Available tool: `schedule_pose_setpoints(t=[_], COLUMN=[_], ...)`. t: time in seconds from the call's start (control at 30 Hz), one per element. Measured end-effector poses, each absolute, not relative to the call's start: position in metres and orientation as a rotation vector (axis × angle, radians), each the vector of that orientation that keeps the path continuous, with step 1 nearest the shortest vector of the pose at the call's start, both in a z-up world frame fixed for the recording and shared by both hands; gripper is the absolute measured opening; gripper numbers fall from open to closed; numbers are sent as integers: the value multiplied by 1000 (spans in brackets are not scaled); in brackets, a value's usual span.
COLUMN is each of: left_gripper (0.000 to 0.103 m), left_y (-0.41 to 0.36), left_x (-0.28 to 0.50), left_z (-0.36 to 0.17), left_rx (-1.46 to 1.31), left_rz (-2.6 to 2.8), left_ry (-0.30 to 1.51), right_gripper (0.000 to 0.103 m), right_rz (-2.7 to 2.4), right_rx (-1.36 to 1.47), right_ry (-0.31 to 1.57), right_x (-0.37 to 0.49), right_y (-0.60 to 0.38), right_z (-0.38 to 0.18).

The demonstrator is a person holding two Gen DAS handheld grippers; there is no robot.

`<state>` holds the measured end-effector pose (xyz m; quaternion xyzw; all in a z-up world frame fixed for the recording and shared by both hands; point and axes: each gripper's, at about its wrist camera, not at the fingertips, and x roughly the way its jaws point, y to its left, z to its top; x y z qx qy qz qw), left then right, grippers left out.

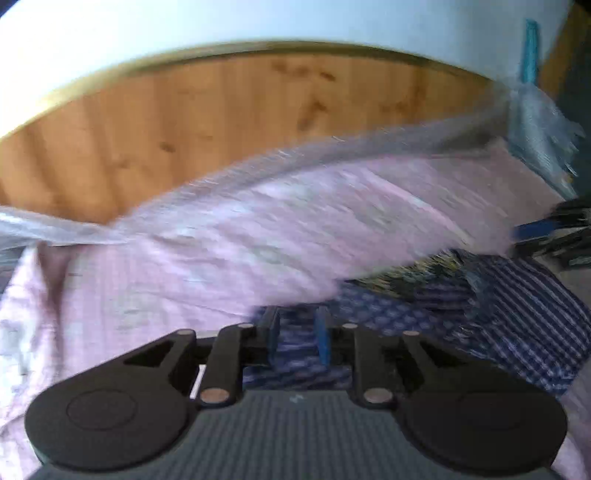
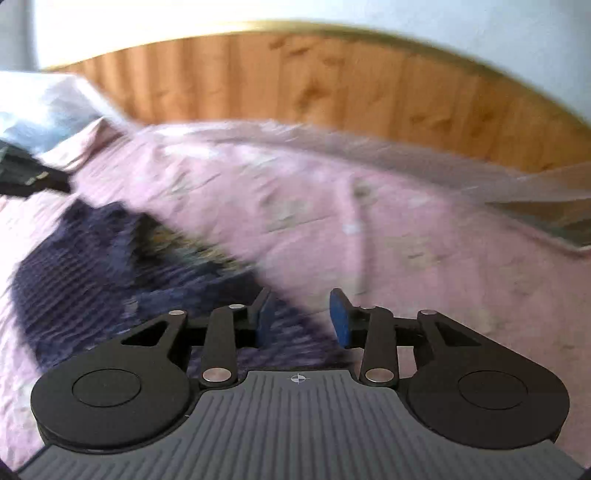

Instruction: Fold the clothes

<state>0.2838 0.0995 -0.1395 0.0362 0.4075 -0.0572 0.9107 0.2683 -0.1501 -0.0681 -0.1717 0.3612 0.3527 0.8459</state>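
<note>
- Left tool (image 1: 297, 334): the blue pads (image 1: 274, 334) stand a little apart and nothing is caught between them. It hangs over the cloth and holds nothing.
- Right tool (image 2: 301, 317): the blue pads (image 2: 339, 317) stand a bit wider apart, also bare, with nothing gripped.
- Cloth (image 1: 461, 306): a dark blue patterned garment, part checked and part dotted, lies crumpled on the bed. In the left view it runs from under the tool out to the right; in the right view it spreads to the left of the tool (image 2: 92, 266).
- Sheet (image 2: 369, 221): pink, wrinkled, covering the bed beneath and around the cloth.
- Headboard (image 1: 221, 122): pale wood with knots, curving behind the bed, with a white wall (image 1: 258, 22) above it.
- Both views are motion-blurred, so finer detail of the cloth cannot be made out.
</note>
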Motion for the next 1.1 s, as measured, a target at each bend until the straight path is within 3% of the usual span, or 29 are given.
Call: schedule_pose_setpoints(t=[0.1, 0.17, 0.2, 0.23, 0.37, 0.43, 0.5, 0.67, 0.93, 0.97, 1.0, 1.03, 1.1], left_gripper=[24, 25, 20, 6, 14, 24, 26, 28, 28, 31, 43, 61, 68], left_y=[92, 102, 109, 114, 132, 128, 110, 82, 87, 93, 101, 111, 131], left_x=[300, 300, 298, 293, 247, 214, 187, 163, 138, 134, 130, 121, 103], left_z=[-189, -196, -192, -184, -145, -122, -121, -173, -153, -145, -137, -130, -123], left_rx=[151, 121, 96, 98, 19, -36, -32, 84, 37, 1, -39, -93, -241], left_rz=[-90, -68, -44, 9, 78, 13, -71, -16, 24, 34, 52, 88, 147], left_ry=[928, 949, 957, 972, 926, 860, 874, 947, 945, 949, 944, 919, 910], right_gripper=[23, 33, 34, 34, 37, 37, 37, 32, 35, 37, 42, 55, 66], right_rz=[742, 734, 699, 664, 559, 586, 658, 710, 644, 625, 603, 568, 514], right_rx=[-395, -352, -333, -315, -206, -126, -99, -216, -244, -203, -161, -106, 79], right_ry=[856, 861, 872, 883, 874, 816, 799, 833, 776, 813, 847, 863, 869], right_x=[287, 299, 302, 305, 292, 261, 227, 174, 172, 176, 179, 178, 169], right_y=[-139, -147, -154, -161, -204, -232, -241, -214, -212, -217, -222, -229, -252], right_z=[-117, -135, -130, -125, -91, -64, -59, -124, -144, -137, -131, -122, -105])
